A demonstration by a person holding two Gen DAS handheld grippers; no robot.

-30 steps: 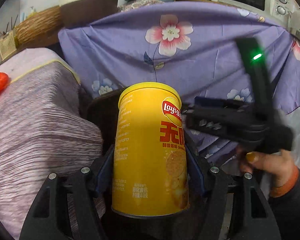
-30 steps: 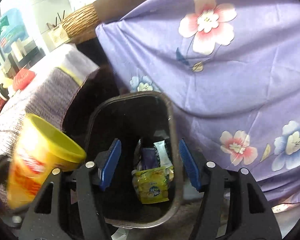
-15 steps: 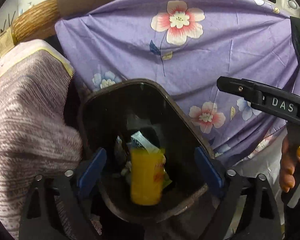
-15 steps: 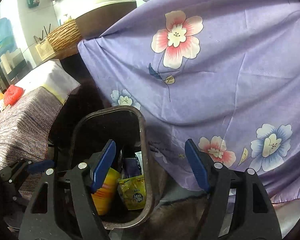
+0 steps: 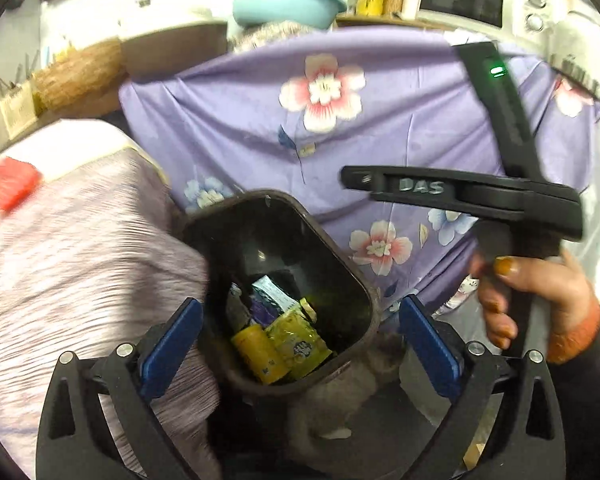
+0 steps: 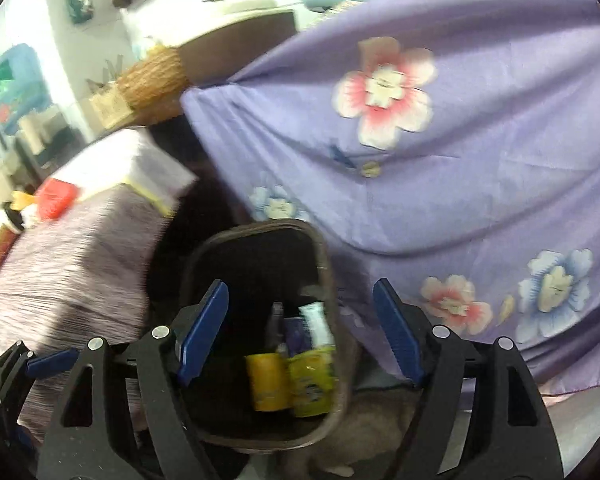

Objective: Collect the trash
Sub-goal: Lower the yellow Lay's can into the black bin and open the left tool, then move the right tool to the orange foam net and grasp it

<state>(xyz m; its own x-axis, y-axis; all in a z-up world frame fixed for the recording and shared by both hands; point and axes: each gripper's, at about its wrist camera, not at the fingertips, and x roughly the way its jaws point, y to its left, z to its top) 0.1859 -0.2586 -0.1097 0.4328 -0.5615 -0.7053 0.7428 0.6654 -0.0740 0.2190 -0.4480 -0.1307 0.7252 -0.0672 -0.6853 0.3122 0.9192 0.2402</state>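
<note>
Left wrist view: both grippers hang above a dark bin with the trash already lying in it.

Going from left to right, a striped mauve cover (image 5: 76, 248) fills the left side, then the bin (image 5: 364, 300) sits between it and the purple flowered cloth (image 5: 380, 128). The left gripper (image 5: 296, 344) is spread wide, its jaws opening with nothing between the blue pads; the yellow chip can (image 5: 258, 354) lies at the bottom of the bin beside a yellow snack packet (image 5: 300, 344) and other wrappers. Further right, a hand (image 5: 540, 300) holds the right gripper (image 6: 300, 328), whose jaws are opening too and grip nothing; from its own camera the can (image 6: 268, 380) shows in the bin below.
</note>
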